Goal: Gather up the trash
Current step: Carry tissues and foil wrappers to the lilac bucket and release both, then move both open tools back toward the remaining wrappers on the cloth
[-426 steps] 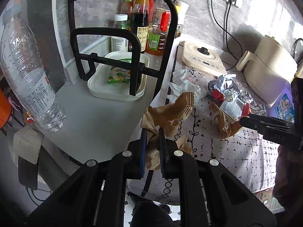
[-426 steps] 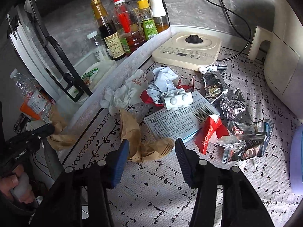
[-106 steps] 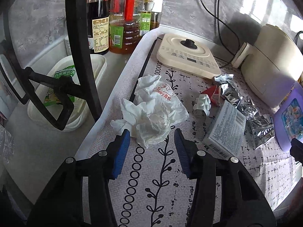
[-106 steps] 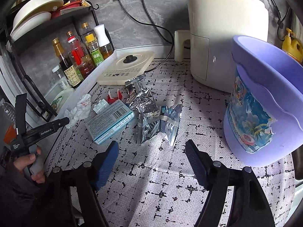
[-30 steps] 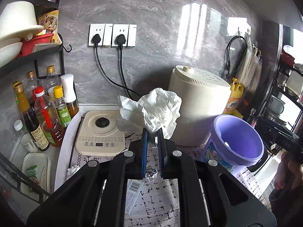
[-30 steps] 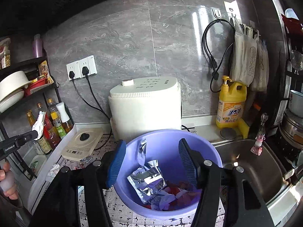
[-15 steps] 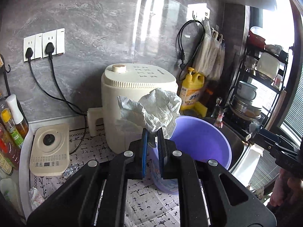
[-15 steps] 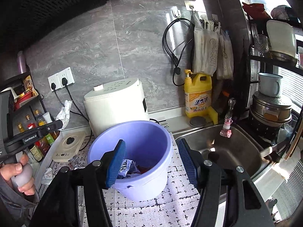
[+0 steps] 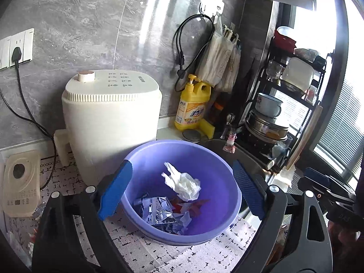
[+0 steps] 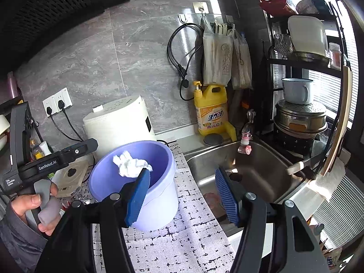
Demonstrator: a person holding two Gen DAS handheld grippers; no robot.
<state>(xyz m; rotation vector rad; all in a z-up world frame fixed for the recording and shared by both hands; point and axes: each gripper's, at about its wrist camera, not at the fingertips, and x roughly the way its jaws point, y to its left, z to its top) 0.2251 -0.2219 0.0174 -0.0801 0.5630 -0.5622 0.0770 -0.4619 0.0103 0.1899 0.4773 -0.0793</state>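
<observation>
A purple bucket (image 9: 229, 183) stands on the patterned mat and holds foil wrappers (image 9: 157, 211) and red scraps. A crumpled white tissue (image 9: 184, 183) is in mid-air inside the bucket's mouth; it also shows in the right wrist view (image 10: 129, 163) above the bucket (image 10: 159, 195). My left gripper (image 9: 182, 191) is open and empty right above the bucket. My right gripper (image 10: 182, 195) is open and empty, to the right of the bucket, near the sink.
A white air fryer (image 9: 111, 113) stands behind the bucket. A yellow detergent bottle (image 9: 193, 107) is at the wall. A steel sink (image 10: 250, 170) lies right of the mat. A black rack (image 10: 302, 104) with pots stands far right. An induction cooker (image 9: 20, 182) sits left.
My left gripper has opened and let go of the white tissue, which now drops into the purple bucket. Both grippers have moved closer to the bucket.
</observation>
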